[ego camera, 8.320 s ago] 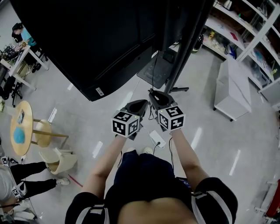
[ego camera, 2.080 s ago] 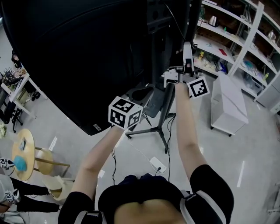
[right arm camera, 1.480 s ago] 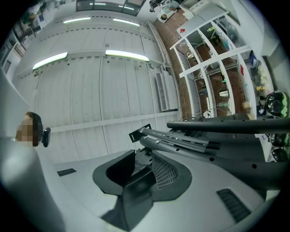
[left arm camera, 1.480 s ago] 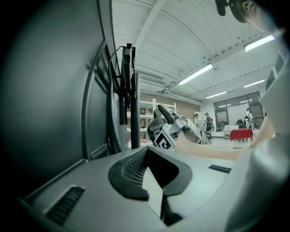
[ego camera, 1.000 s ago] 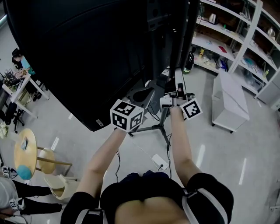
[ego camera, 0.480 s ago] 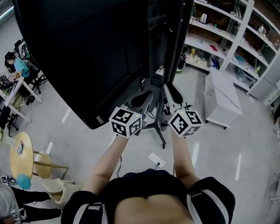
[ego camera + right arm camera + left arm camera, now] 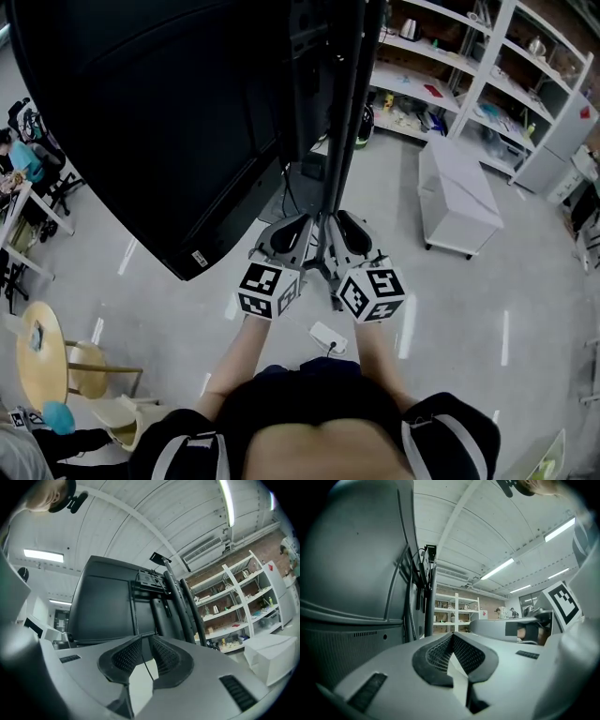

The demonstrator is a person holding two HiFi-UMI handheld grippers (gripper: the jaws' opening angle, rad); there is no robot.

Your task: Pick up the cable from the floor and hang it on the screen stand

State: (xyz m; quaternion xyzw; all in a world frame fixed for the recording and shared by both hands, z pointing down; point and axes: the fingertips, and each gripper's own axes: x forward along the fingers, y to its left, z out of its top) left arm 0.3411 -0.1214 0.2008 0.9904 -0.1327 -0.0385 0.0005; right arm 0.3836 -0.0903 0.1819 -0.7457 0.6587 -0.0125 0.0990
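Cable [image 7: 146, 667]: thin dark strand, apparently hanging down the screen stand [image 7: 180, 606]. Its long axis runs up and ahead from the right gripper [image 7: 143, 638], and its low end sits in that gripper's gap. The right jaws are closing, pads not on it. Left gripper [image 7: 452, 635] is pressed together, empty, alongside. The right is nearer.

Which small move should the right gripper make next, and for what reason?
Probably just let the right gripper finish closing where it is, facing the screen stand. Its jaws are closing with a small gap and the pads press on nothing; the thin dark line in the gap may be a cable, but I cannot tell.
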